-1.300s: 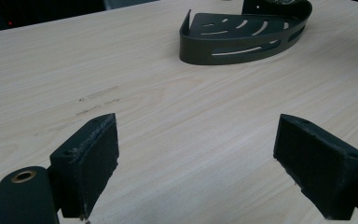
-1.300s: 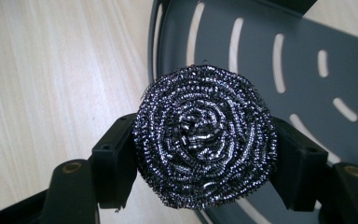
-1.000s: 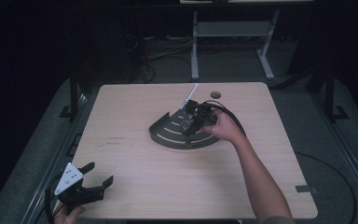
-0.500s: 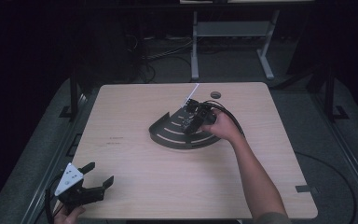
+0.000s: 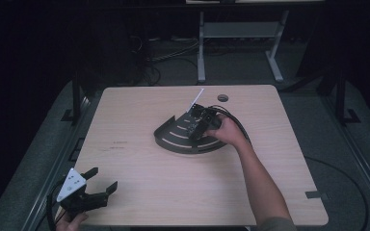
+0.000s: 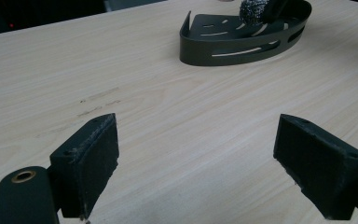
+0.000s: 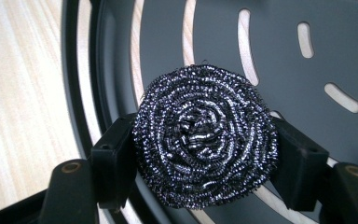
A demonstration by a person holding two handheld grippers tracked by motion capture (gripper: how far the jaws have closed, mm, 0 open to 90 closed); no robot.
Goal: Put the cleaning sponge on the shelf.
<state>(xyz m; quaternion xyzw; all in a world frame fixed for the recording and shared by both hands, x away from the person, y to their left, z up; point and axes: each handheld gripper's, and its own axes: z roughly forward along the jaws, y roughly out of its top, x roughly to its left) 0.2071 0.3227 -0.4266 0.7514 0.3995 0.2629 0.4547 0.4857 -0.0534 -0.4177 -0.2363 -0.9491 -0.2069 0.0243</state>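
Counter [image 5: 139, 159]: pale wood-grain top, rounded corners, round cable hole [image 5: 222, 97] near far edge. Floor [image 5: 318, 125]: grey, dimly lit, strip of tape [image 5: 314, 195] at right. White metal frame legs [image 5: 201, 53] beyond counter. Loose cables [image 5: 164, 57] on floor behind. Surroundings dark; light falls mainly on counter

steel scourer [image 7: 206, 135] in slotted tray [image 5: 173, 139], mid-table [image 5: 139, 173], right of centre

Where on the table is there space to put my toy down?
Lots of bare table lies between the tray and the left tool at the near corner. The right side past the arm is free too. It is crowded in the tray, where the right tool grips the scrubber.
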